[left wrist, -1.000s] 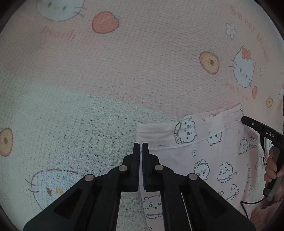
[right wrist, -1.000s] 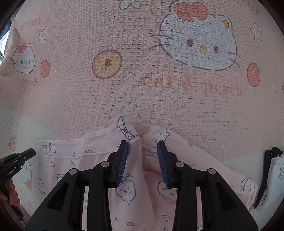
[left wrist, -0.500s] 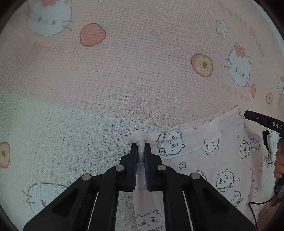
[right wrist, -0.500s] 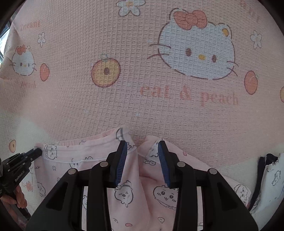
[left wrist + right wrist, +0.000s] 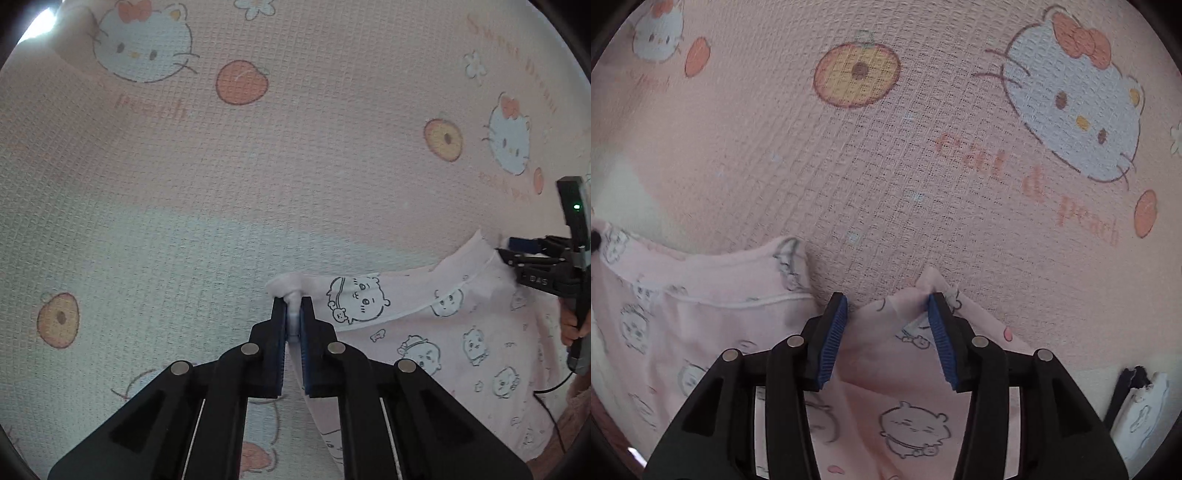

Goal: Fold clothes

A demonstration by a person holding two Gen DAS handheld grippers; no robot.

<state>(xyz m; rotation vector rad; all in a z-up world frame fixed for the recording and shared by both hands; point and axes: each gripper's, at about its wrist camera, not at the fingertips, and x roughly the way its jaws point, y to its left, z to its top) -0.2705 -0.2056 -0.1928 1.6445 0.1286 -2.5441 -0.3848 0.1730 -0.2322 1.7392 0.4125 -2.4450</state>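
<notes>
Both grippers are matte black, angular linkages with round silver pivot pins and ribbed blue pads (image 5: 833,338). At the right edge of the left wrist view, the right gripper (image 5: 517,249) bears white "DAS" lettering, a green light and a thin black cable.

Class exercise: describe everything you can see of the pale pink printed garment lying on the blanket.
The pale pink garment of thin, soft-looking fabric is printed with small outlined cartoon animals and has a white seam line near its top edge. It lies mostly flat on the pink waffle-weave cartoon-cat blanket. The left gripper is shut on a bunched corner, lifting it slightly. The right gripper straddles another raised fold; its jaws are opening, its fingers not pressing the cloth.
</notes>
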